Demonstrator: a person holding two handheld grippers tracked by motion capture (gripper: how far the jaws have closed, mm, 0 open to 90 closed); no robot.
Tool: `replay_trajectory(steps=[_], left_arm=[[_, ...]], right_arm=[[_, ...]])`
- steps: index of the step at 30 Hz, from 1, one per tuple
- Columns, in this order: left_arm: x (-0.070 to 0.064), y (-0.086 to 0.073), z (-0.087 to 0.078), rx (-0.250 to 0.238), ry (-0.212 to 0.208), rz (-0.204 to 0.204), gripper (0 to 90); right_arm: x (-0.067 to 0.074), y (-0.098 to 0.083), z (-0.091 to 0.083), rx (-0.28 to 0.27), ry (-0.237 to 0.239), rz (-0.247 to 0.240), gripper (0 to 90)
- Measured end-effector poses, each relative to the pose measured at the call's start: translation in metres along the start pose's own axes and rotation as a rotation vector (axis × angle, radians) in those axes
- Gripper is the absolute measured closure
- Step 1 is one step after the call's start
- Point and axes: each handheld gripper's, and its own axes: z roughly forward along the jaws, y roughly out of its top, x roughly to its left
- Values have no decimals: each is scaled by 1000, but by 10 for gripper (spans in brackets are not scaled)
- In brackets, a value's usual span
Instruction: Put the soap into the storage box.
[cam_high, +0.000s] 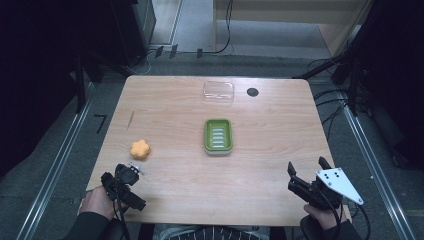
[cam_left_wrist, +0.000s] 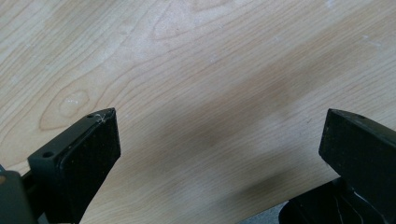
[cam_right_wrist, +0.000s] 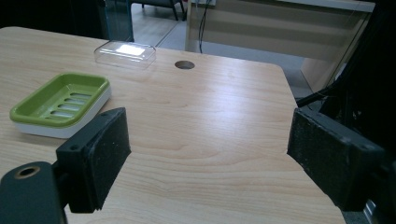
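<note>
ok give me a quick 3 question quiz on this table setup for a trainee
1. True or false: the orange soap lies in the green soap dish.
2. Which lies nearest the table's far edge? A) the orange soap B) the clear lid C) the green soap dish
3. Fill in: the left gripper and right gripper both have their jaws ____.

Key
1. False: the soap lies on the bare table, left of the dish and apart from it.
2. B
3. open, with nothing between them
</note>
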Motion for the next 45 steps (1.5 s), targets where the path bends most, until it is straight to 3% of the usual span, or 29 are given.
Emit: replay_trajectory(steps=[4, 16, 32, 45], left_arm=[[2, -1, -1, -13, 6, 4, 0], [11, 10, 3, -52, -12, 1, 0], [38, 29, 9, -85, -6, -112, 0], [48, 51, 7, -113, 19, -123, 0]], right_arm=[[4, 1, 2, 8, 7, -23, 137], [5, 1, 0, 4, 5, -23, 137], [5, 2, 2, 7, 9, -25, 137], [5, 2, 2, 7, 7, -31, 137]])
